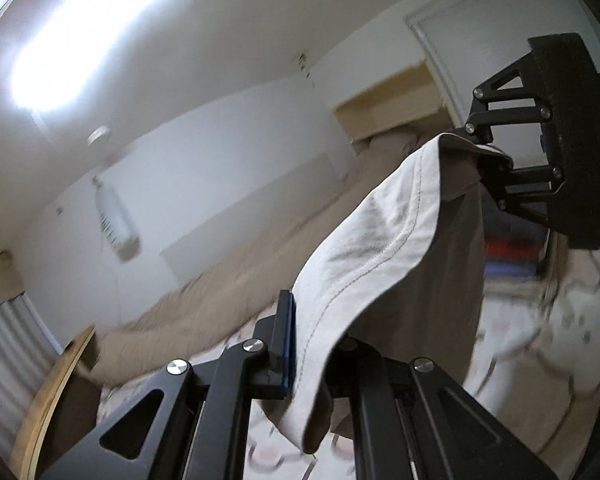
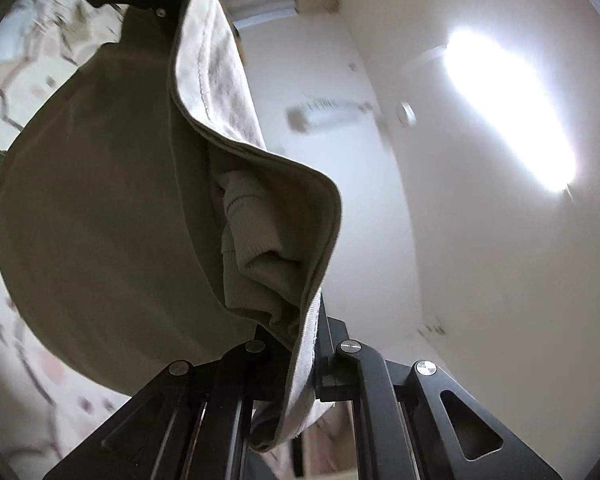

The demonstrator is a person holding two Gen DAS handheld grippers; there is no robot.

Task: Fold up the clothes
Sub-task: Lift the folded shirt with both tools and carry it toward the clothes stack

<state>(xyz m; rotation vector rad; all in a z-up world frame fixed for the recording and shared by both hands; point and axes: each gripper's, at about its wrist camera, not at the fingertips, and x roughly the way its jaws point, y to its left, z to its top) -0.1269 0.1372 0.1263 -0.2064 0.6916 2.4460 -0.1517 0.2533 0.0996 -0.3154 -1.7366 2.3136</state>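
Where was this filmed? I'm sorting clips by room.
Most likely a bedroom: a bed with a tan blanket along the wall, a wall air conditioner, and a closet door. Both hand-held grippers hold a garment above it.

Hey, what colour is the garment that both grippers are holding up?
The garment is khaki-tan outside with a whitish inner face; right wrist view shows it best.

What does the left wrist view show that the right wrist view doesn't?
Left wrist only: the bed with its tan blanket, a wooden board at lower left and a doorway.

Right wrist only: the ribbed cuff bunched inside the garment's open hem.

Both: the khaki garment hanging between the left gripper and right gripper, each shut on its edge, plus the ceiling light and the wall unit.
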